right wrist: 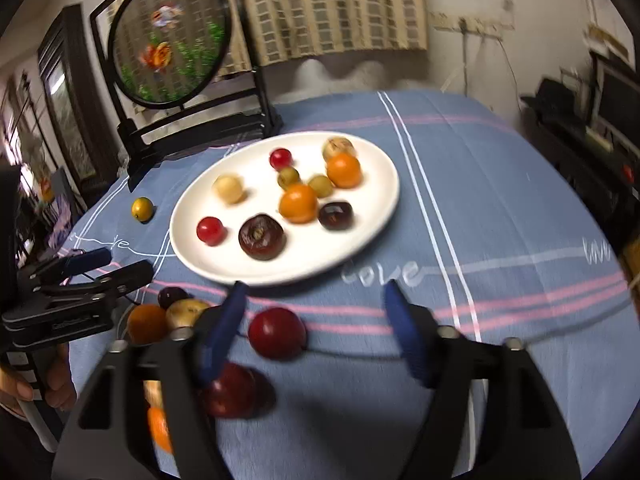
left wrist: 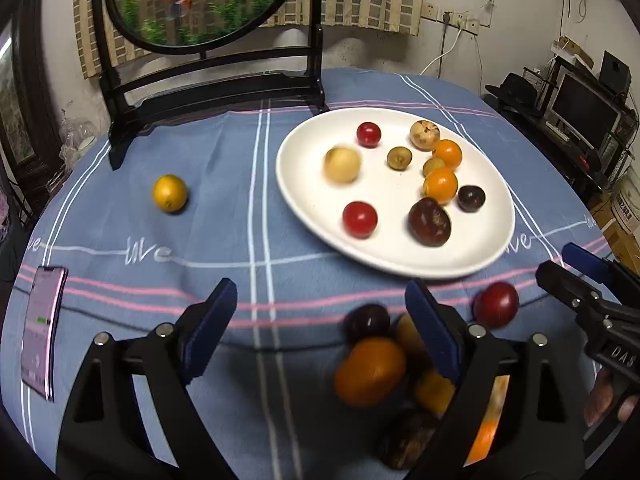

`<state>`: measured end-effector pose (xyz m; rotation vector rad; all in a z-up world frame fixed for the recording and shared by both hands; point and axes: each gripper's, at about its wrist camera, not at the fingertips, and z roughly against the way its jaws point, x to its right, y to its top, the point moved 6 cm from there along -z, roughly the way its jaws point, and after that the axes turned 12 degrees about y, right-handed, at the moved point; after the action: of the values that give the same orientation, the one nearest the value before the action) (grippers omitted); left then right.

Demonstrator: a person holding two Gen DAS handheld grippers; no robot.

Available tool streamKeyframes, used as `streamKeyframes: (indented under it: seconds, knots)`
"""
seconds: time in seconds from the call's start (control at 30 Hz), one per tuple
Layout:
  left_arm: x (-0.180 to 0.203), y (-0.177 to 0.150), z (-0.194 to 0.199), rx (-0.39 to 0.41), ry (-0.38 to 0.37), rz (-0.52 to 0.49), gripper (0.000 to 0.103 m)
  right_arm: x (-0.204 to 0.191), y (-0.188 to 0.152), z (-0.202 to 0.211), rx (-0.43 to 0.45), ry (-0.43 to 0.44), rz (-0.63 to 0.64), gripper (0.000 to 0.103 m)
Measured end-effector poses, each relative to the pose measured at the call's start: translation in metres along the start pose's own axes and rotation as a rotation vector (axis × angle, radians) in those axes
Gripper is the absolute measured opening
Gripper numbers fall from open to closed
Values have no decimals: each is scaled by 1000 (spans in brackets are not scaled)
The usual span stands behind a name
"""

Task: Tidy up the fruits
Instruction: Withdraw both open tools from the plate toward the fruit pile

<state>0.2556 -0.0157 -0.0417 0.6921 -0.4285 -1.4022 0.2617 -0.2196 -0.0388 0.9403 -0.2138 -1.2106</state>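
Beside the white plate point(left wrist: 304, 200), loose yellow fruit point(left wrist: 169, 193), phone point(left wrist: 40, 328).

One white plate point(left wrist: 492, 248) holds ten fruits; one yellow fruit point(left wrist: 169, 193) lies apart.

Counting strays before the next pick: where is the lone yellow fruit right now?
The yellow fruit lies alone on the blue tablecloth, left of the white plate in both wrist views, near the foot of the black stand.
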Motion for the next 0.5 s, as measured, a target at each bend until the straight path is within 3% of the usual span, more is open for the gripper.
streamKeyframes:
  seconds: [0.13, 0.5]
  knots:
    - [-8, -18, 6, -19, -16, 23, 89, 6, -10, 9, 4, 14, -57, 82]
    - [-17, -52, 14, -53, -56, 19, 90, -5, -15, 18, 5, -46, 39, 89]
